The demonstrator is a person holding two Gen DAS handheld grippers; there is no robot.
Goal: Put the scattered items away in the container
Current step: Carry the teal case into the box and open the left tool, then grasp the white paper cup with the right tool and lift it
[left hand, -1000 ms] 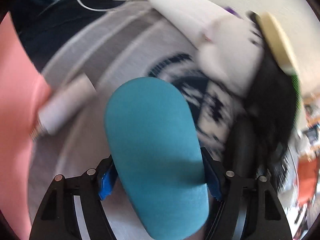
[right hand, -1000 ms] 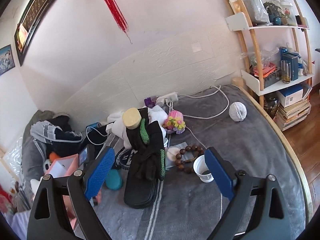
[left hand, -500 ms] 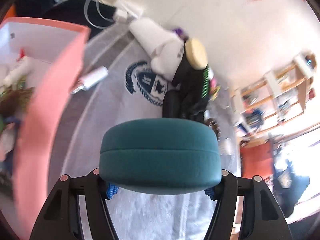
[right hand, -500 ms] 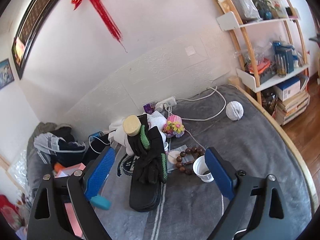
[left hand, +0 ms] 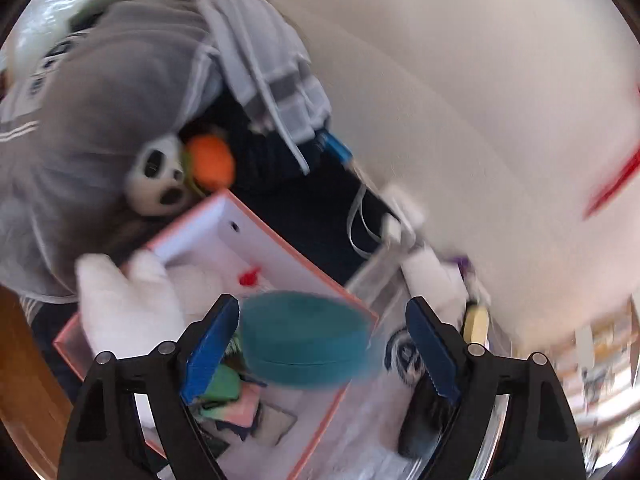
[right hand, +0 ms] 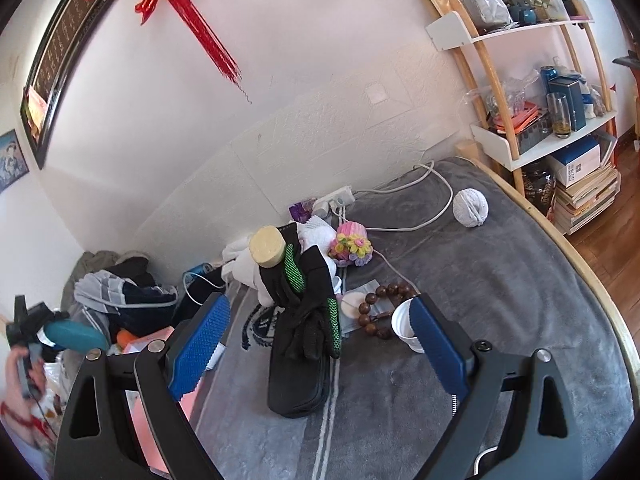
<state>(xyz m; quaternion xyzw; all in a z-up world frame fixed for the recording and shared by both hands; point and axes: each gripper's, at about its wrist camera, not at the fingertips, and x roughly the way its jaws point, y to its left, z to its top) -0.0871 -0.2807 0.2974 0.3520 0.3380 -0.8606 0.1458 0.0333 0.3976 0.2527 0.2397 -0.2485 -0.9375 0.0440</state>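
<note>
My left gripper (left hand: 320,348) is open. A teal oval case (left hand: 306,338) is between and ahead of its jaws, blurred, over the pink-rimmed box (left hand: 280,240); the right pad stands clear of it. The box holds a white plush (left hand: 124,300) and several small items. In the right wrist view the teal case (right hand: 74,334) sits at the far left beside the left gripper's body, above the pink box (right hand: 160,338). My right gripper (right hand: 320,344) is open and empty above the grey bed, over black gloves (right hand: 308,300) lying on a black pouch (right hand: 298,388).
On the bed lie a white paper cup (right hand: 406,326), wooden beads (right hand: 380,300), a pink knitted toy (right hand: 352,242), a white ball (right hand: 470,206), a power strip (right hand: 336,198) and a clothes pile (right hand: 120,288). A shelf unit (right hand: 540,92) stands right. A panda toy (left hand: 158,178) lies behind the box.
My left gripper swung left from the bed to above the pink box and its jaws opened, so the teal case is loose. My right gripper rose slightly and stayed open.
</note>
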